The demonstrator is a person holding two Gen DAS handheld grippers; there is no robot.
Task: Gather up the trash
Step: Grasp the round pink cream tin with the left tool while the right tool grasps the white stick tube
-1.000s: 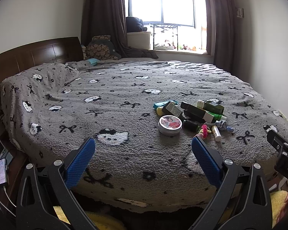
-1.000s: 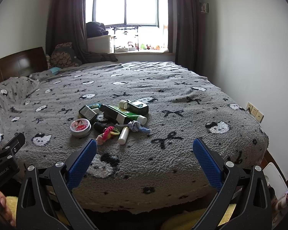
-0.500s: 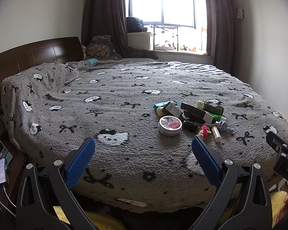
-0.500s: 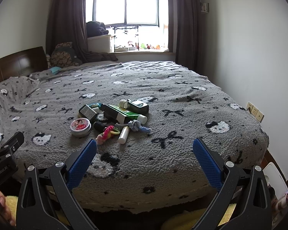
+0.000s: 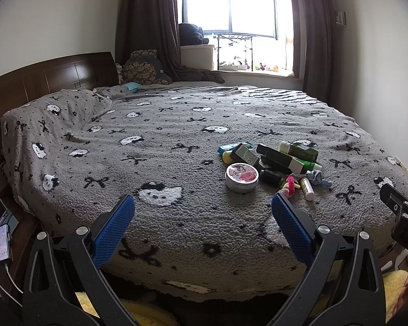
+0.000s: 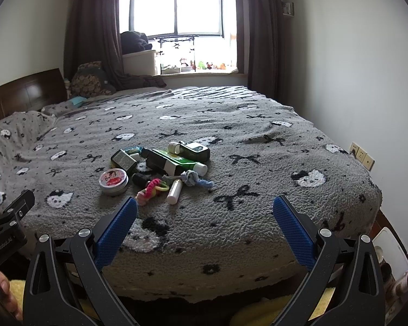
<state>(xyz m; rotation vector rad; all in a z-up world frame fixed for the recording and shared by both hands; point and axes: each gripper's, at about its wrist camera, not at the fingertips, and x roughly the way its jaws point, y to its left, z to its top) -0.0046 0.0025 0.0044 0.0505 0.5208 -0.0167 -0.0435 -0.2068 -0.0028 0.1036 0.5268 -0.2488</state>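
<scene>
A heap of small items lies on the grey patterned bedspread (image 5: 155, 135) (image 6: 258, 146): a round tin with a red picture lid (image 5: 241, 177) (image 6: 113, 181), dark green boxes and a green tube (image 5: 281, 159) (image 6: 176, 161), a white lip-balm stick (image 5: 307, 188) (image 6: 174, 191), pink and yellow hair ties (image 5: 290, 184) (image 6: 151, 187) and a blue-grey hair tie (image 6: 194, 178). My left gripper (image 5: 202, 212) is open, low at the bed's near edge, short of the heap. My right gripper (image 6: 205, 210) is open too, empty, in front of the heap.
A wooden headboard (image 5: 49, 78) and a cushion (image 5: 144, 68) stand at the far left. The window sill (image 6: 198, 73) and dark curtains are behind the bed. A phone (image 5: 2, 241) lies on a stand at the left. Wall sockets (image 6: 363, 156) are on the right wall.
</scene>
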